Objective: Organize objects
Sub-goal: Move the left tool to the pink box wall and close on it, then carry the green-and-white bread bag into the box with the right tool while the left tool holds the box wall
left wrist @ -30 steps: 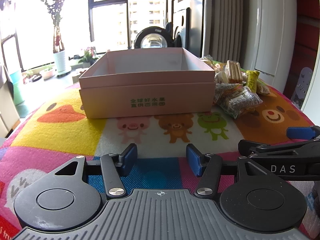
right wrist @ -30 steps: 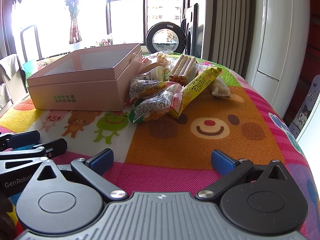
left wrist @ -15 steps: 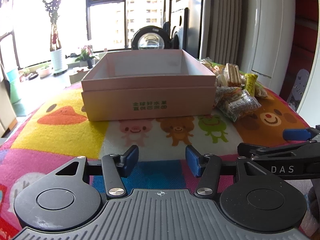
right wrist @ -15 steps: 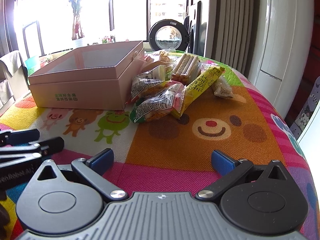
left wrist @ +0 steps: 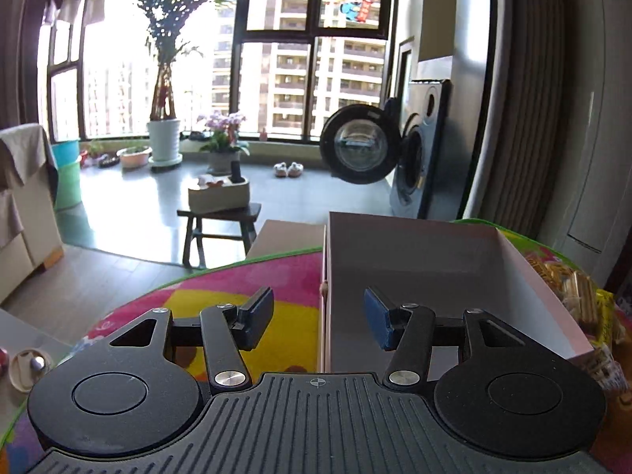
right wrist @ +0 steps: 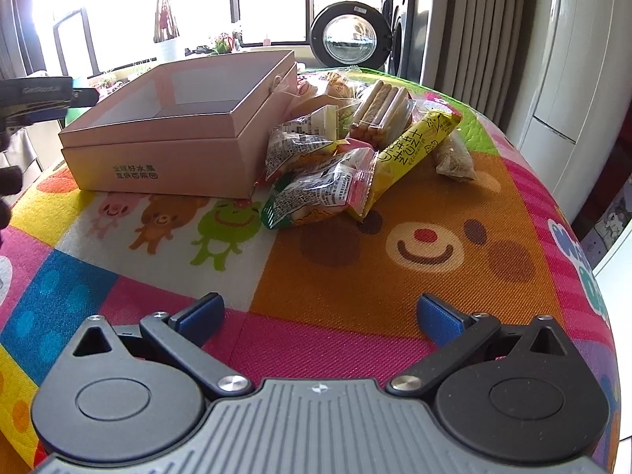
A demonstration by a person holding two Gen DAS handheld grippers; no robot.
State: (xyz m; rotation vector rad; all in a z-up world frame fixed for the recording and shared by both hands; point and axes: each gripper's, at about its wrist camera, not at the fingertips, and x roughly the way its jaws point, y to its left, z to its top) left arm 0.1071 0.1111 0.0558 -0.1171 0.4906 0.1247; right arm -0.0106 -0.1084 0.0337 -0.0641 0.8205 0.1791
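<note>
**Both tools released, snacks heaped beside the box**

My left tool [left wrist: 319, 318] hangs with its jaws apart astride the near left wall of the pink box [left wrist: 430, 260], one fingertip outside, one inside. My right tool [right wrist: 319, 314] is spread wide, grasping nothing, above the cartoon-print table [right wrist: 395, 288]. From it, the box sits at 11 o'clock and the snack packets [right wrist: 347, 150] lie piled at 12, touching the box's right side.
</note>
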